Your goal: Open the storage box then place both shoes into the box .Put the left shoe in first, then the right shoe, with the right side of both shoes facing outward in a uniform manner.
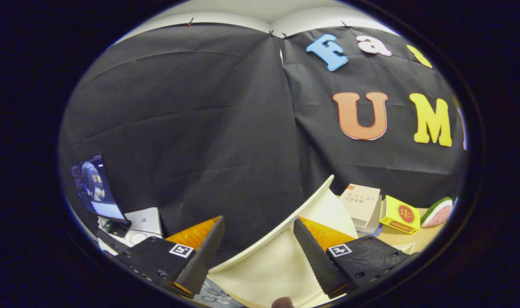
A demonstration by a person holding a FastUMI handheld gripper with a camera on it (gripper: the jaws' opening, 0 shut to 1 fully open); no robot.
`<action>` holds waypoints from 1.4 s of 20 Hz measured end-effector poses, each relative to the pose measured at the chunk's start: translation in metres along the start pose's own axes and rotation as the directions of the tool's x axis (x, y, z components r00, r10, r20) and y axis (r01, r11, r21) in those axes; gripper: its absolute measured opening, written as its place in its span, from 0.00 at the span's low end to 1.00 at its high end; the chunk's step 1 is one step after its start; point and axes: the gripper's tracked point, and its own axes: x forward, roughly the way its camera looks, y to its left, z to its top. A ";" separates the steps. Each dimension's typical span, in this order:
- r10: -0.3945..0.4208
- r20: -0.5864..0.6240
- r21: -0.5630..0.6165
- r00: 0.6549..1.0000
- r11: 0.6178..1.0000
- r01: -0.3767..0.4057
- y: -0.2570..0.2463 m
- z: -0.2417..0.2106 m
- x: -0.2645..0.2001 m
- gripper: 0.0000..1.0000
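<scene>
My gripper (258, 252) stands wide open, its two ribbed, wedge-shaped fingers spread apart and closed on nothing. Between them rises the storage box's lid (281, 252), a smooth cream panel with a thin curved rim that runs up toward one o'clock; it is tilted up, so the box is open. I cannot see into the box, so I cannot tell what it holds. The lid sits just beside my right finger (317, 256), but I cannot tell whether they touch.

Beyond the right finger, toward two o'clock on the wooden desk (397, 239), stands a pale cardboard box (360, 203), then a small yellow carton (400, 215) with a red round mark, then a watermelon-slice shape (438, 211).

At nine o'clock, beyond my left finger (202, 256), a lit monitor (95, 188) leans by white paper sheets (145, 221).
</scene>
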 end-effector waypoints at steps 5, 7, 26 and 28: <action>0.007 -0.022 -0.001 1.000 1.000 -0.007 0.003 -0.003 0.006 0.98; 0.005 -0.022 -0.019 1.000 1.000 -0.005 0.007 0.003 0.003 0.98; -0.175 0.159 -0.022 0.972 0.983 0.181 -0.084 0.028 -0.101 0.95; -0.210 0.174 -0.001 0.962 0.977 0.213 -0.111 0.022 -0.125 0.95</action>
